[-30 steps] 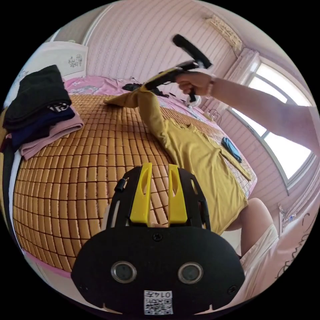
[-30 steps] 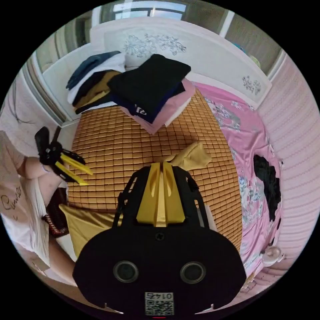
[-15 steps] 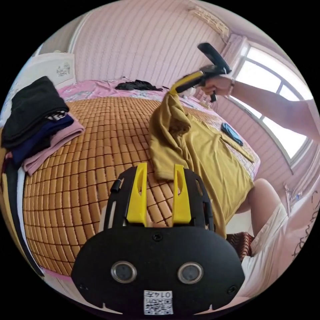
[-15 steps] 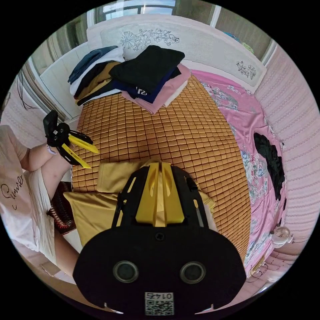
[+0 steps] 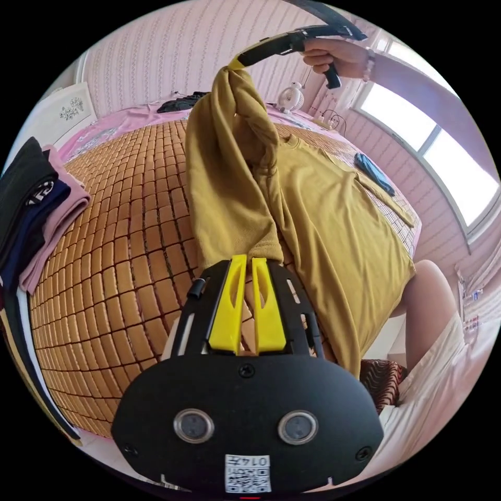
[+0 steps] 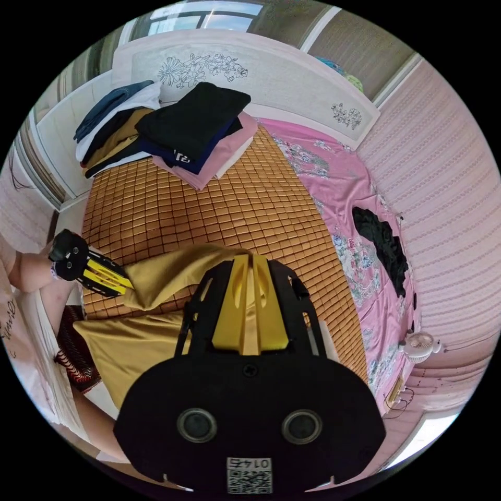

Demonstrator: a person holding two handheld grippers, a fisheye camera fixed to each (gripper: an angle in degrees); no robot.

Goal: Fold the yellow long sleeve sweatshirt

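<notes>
The yellow sweatshirt (image 5: 334, 229) lies body-down on the bamboo mat (image 5: 130, 219), its hem hanging over the near edge. One long sleeve (image 5: 224, 172) is lifted off the mat and hangs twisted from my right gripper (image 5: 235, 63), which is shut on it high above the bed. In the right gripper view yellow cloth sits between that gripper's (image 6: 250, 257) jaws. My left gripper (image 5: 246, 258) has its jaws drawn together at the sleeve's cuff (image 5: 237, 249). From the other side, the left gripper (image 6: 122, 279) pinches the sleeve's end (image 6: 172, 271).
Folded clothes are stacked (image 6: 193, 130) by the white headboard (image 6: 250, 68), beside a second pile (image 6: 115, 125). A black garment (image 6: 383, 245) lies on the pink sheet, near a small fan (image 6: 417, 347). A blue item (image 5: 373, 172) rests past the sweatshirt. The person's leg (image 5: 422, 297) stands at the bed's edge.
The right gripper has raised the sleeve higher and carried it over the mat. The left gripper has come up to the cuff and its jaws have shut from open.
</notes>
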